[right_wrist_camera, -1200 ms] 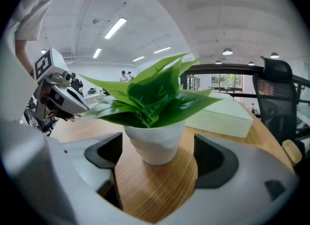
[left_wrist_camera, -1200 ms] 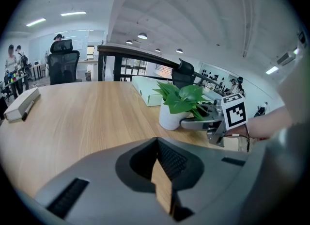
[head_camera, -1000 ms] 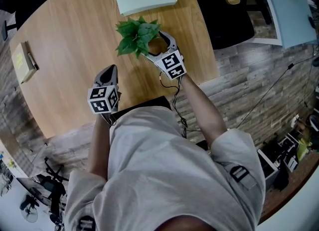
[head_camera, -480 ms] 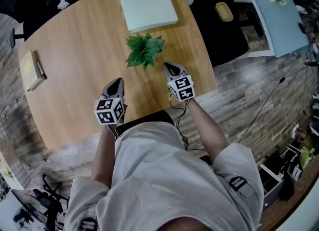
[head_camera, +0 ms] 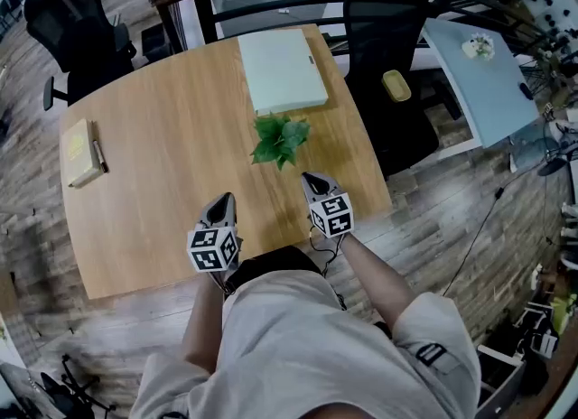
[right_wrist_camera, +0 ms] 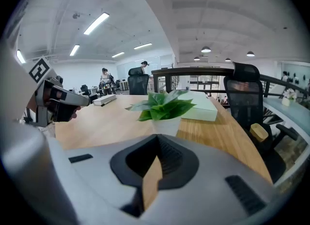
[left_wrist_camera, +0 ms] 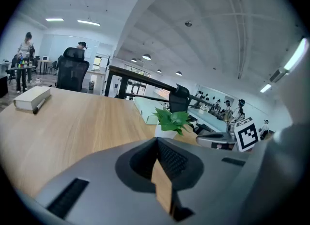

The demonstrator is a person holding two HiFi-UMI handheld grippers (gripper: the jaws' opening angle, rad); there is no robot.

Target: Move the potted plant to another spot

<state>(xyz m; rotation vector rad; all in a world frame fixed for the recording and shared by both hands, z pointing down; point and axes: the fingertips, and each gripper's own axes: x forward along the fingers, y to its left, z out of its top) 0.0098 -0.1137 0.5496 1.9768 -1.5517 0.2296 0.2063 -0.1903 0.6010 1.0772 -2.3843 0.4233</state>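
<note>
- The little potted plant (head_camera: 281, 140), green leaves in a white pot, stands upright on the light brown wooden bench (head_camera: 172, 182). It is just beside the near edge of the flat pale green pad (head_camera: 282, 69).
- Nothing touches the potted plant. It stands all by itself.
- The grey left hand-held gripper (head_camera: 225, 200), with its black-and-white marker cube, is on the far side of the plant from the pale green pad, and off to the left. Its two jaws are pressed together with nothing between them.
- The grey right hand-held gripper (head_camera: 312, 179) is nearer to the pale green pad than the left one. It is near the plant but apart from it. Its jaws are pressed together too, and they are empty.
- Both point toward the pale green pad and tip down a little.
- A tan book with a dark pen (head_camera: 81, 150) on it lies well apart from the pale green pad, over to the left.
- I think no carrying is going on right now. The plant looks set down, so this may be the end of the job or a little stop.
- If the plant must go to another spot, I think the right one should do it, as it is closest. It would need to spread its jaws wide, slide in low around the white pot under the leaves, squeeze softly, and lift straight up so the pot does not tip.
</note>
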